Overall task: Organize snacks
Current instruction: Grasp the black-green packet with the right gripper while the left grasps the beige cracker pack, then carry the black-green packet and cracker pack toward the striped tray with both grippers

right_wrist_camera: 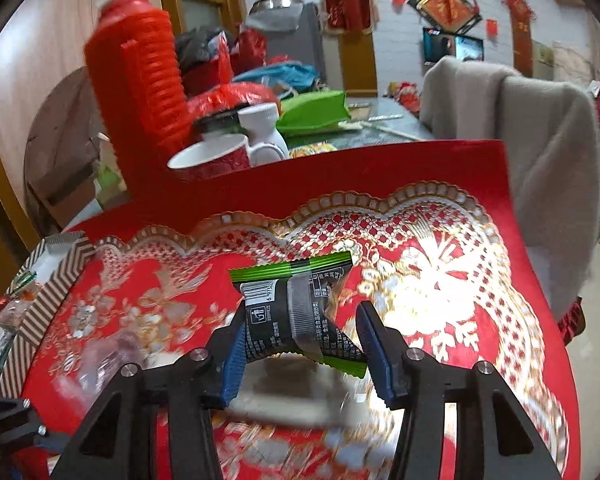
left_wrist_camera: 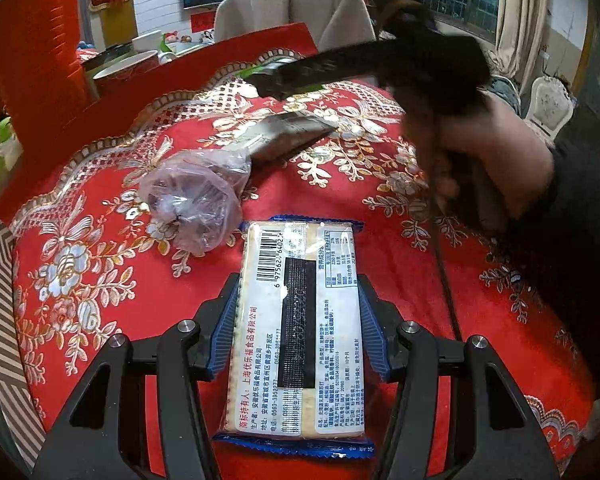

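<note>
My left gripper (left_wrist_camera: 298, 320) is shut on a long cracker pack (left_wrist_camera: 296, 332) with a white label and blue crimped ends, held over the red embroidered tablecloth (left_wrist_camera: 100, 320). My right gripper (right_wrist_camera: 300, 344) is shut on a small black and green snack packet (right_wrist_camera: 296, 312), lifted above the cloth; it also shows blurred in the left wrist view (left_wrist_camera: 284, 76). A clear plastic bag of snacks (left_wrist_camera: 196, 196) and a silver packet (left_wrist_camera: 284, 136) lie on the cloth beyond the cracker pack.
A striped box (right_wrist_camera: 56, 280) with snacks inside stands at the table's left edge, also in the left wrist view (left_wrist_camera: 0, 300). Behind the table stand a red mug (right_wrist_camera: 212, 160), a white bottle (right_wrist_camera: 264, 128), a red ribbed container (right_wrist_camera: 140, 76) and a draped chair (right_wrist_camera: 520, 120).
</note>
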